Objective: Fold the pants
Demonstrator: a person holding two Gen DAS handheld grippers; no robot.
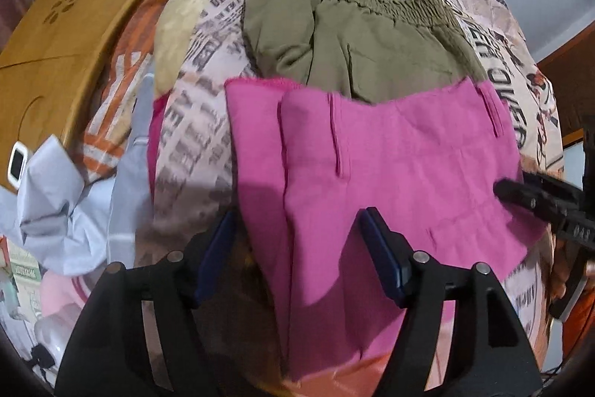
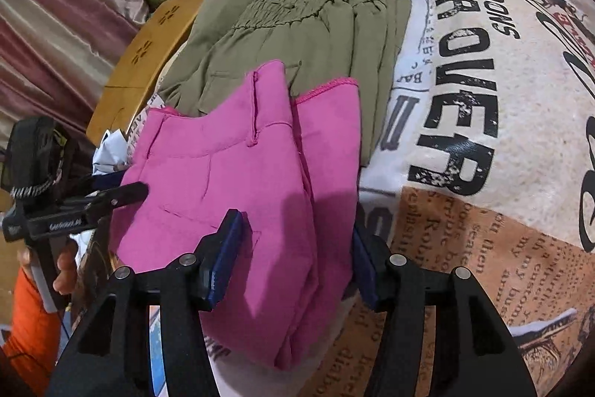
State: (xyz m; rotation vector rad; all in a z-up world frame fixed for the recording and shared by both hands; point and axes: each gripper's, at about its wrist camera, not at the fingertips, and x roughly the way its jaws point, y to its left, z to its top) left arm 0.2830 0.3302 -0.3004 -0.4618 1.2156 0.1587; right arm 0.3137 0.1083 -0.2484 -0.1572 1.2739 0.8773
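Note:
Folded pink pants (image 1: pixel 390 166) lie on the newspaper-print bed cover, partly over folded olive-green pants (image 1: pixel 372 43). My left gripper (image 1: pixel 297 233) is open, its blue-padded fingers (image 1: pixel 379 248) straddling the near edge of the pink pants without clamping them. In the right wrist view the pink pants (image 2: pixel 230 173) lie in front of the olive pants (image 2: pixel 297 36). My right gripper (image 2: pixel 293 237) is open too, its fingers either side of the pink fold. Each gripper shows in the other's view: the right one (image 1: pixel 539 199), the left one (image 2: pixel 111 199).
A wooden lap tray (image 1: pixel 63 36) lies at the left on the bed cover (image 2: pixel 483 99). Crumpled pale-blue clothes (image 1: pixel 74 211) lie beside it. Clutter and a striped curtain (image 2: pixel 55 6) are at the far left. A person's hand in an orange sleeve (image 2: pixel 41 285) holds the left gripper.

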